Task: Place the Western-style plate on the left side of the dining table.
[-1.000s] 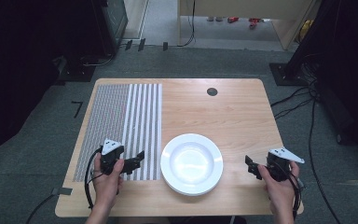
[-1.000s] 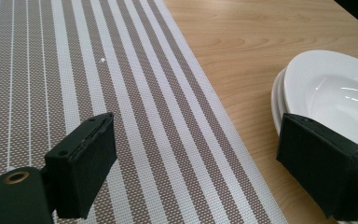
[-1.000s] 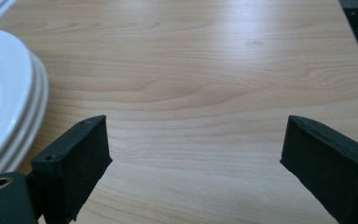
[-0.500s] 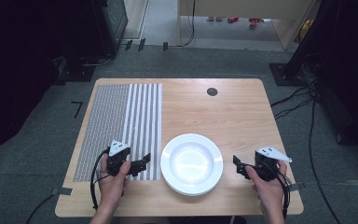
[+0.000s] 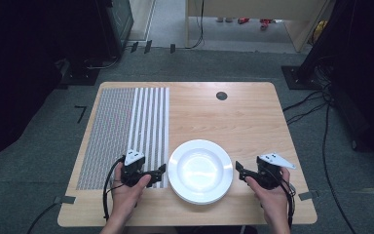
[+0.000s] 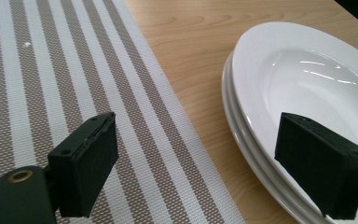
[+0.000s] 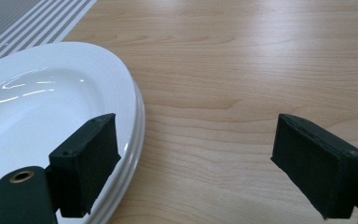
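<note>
Both grippers (image 5: 161, 169) (image 5: 238, 169) nearer stacked glossy white plates (image 5: 199, 170), jaws spread wide, nothing held

Two white plates (image 6: 242, 116) stacked; one striped placemat (image 5: 126, 131); two grippers, left (image 5: 159, 170), right (image 5: 239, 170); one table (image 5: 233, 117).

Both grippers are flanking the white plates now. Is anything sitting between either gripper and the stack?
Nothing visible. The left gripper stands open over the striped placemat's edge beside the plates; the right gripper stands open over bare table at their other side. Only mat and wood lie between.
</note>
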`<state>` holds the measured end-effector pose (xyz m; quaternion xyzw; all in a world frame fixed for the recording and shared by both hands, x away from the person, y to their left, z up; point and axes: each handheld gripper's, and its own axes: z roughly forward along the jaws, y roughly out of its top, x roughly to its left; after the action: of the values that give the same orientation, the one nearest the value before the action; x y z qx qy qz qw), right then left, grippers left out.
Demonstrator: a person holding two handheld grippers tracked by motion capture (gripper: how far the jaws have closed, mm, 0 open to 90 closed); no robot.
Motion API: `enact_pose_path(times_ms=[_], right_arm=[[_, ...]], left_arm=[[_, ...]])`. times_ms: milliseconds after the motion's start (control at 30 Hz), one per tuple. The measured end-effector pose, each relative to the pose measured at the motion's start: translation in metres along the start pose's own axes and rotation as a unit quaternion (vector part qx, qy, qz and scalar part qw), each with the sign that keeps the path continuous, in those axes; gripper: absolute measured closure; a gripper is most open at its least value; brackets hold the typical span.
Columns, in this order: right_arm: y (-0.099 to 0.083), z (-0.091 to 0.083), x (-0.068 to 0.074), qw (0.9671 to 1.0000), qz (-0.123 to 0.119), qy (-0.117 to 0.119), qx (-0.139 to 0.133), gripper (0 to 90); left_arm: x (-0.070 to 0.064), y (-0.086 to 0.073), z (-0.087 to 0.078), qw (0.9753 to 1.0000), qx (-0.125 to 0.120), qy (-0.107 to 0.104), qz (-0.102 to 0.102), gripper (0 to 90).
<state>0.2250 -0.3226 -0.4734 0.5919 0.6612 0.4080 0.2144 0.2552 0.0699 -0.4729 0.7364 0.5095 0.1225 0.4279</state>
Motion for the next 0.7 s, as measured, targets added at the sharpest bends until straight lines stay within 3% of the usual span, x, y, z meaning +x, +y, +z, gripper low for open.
enact_pose_path(times_ms=[100, 267, 333, 400, 500, 700], right_arm=[[-0.001, 0.003, 0.005, 1.0000, -0.002, 0.004, -0.001, 16.9], [-0.002, 0.008, 0.012, 0.9998, -0.007, -0.017, -0.008, 27.5], [-0.003, 0.010, 0.014, 0.9999, -0.006, -0.008, -0.005, 30.0], [-0.004, 0.010, 0.016, 0.9999, -0.006, 0.005, -0.007, 39.8], [-0.005, 0.010, 0.016, 0.9995, 0.003, 0.030, -0.008, 50.8], [-0.007, 0.010, 0.013, 0.9978, 0.021, 0.060, -0.019, 65.8]], left_arm=[[-0.002, -0.001, 0.002, 1.0000, 0.003, -0.004, 0.002, 13.6], [-0.006, -0.002, 0.005, 1.0000, 0.005, -0.003, -0.001, 14.4], [-0.007, -0.002, 0.005, 0.9999, 0.005, -0.009, -0.003, 15.5], [-0.009, -0.003, 0.006, 0.9999, 0.005, -0.012, -0.001, 15.8], [-0.011, -0.004, 0.007, 1.0000, 0.002, -0.008, -0.002, 25.2], [-0.014, -0.006, 0.008, 0.9997, 0.001, -0.023, -0.002, 41.1]])
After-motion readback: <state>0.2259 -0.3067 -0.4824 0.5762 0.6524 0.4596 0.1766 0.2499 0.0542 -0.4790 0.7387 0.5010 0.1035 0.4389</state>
